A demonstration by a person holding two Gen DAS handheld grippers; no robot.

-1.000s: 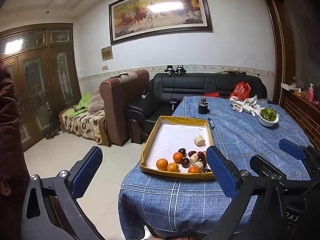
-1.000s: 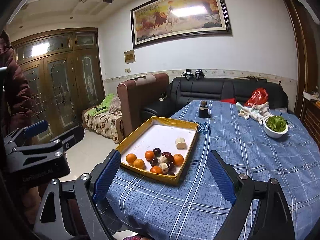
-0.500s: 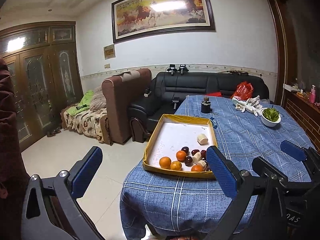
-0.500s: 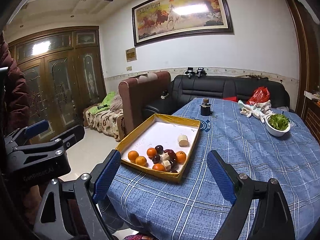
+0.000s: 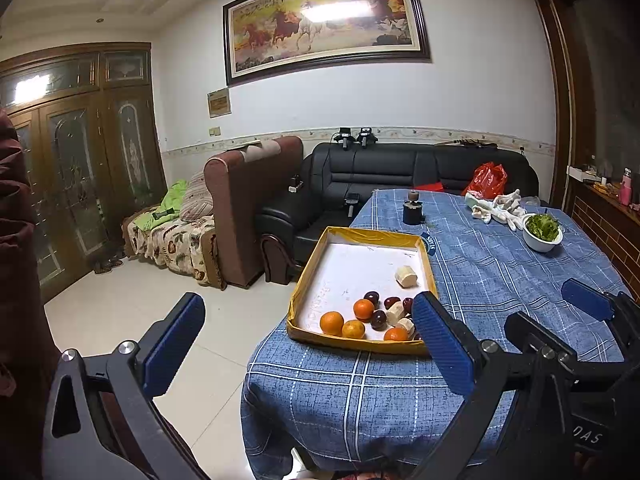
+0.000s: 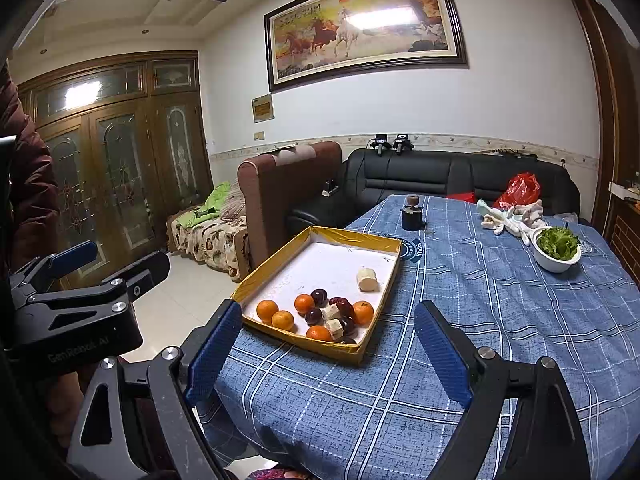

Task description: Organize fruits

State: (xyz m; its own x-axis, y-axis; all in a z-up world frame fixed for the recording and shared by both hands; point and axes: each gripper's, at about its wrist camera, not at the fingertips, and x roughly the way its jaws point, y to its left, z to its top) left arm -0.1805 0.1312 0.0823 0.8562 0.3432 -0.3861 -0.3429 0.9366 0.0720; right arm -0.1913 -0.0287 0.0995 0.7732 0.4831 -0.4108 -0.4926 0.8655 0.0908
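Left claw [image 5: 308, 344] pad hides tray [image 5: 316, 256] corner fruit.

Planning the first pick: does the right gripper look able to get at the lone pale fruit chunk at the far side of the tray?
Probably yes. The right gripper is open and empty, and the pale chunk lies apart from the other fruit with nothing above it; only the low tray wall stands between.

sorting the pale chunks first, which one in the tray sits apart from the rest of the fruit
The pale chunk lying alone further up the tray, toward its right wall. The other pale pieces are packed among the oranges and dark fruits at the near end.
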